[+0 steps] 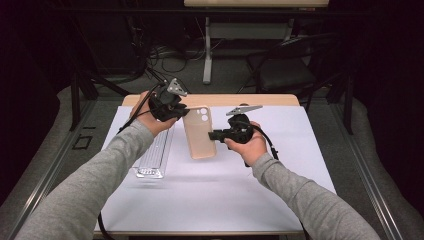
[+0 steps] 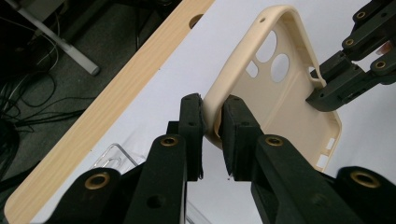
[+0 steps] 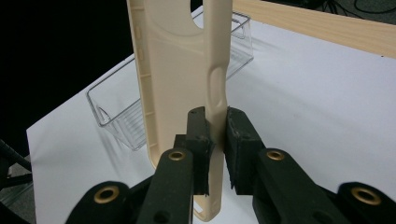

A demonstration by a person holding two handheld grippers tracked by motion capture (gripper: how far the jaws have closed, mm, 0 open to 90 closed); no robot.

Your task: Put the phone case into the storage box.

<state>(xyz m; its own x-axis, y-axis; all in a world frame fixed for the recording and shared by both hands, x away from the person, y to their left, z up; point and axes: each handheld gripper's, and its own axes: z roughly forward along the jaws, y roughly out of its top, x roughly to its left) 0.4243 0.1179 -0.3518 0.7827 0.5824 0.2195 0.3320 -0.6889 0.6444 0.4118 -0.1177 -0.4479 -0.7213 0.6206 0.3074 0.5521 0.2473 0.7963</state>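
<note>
We hold the beige phone case [image 1: 200, 132] between us, left tongs [image 2: 212, 123] and right tongs [image 3: 215, 133] each pinching a side rim; it looks light, probably bendy, so rims suit best.

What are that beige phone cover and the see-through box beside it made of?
The phone case looks like soft matte silicone or rubbery plastic: even beige, no glare, rounded moulded edges, though the pictures can't prove softness. The clear tray looks like hard glossy plastic, probably acrylic: transparent walls with bright highlights and a ribbed floor.
</note>
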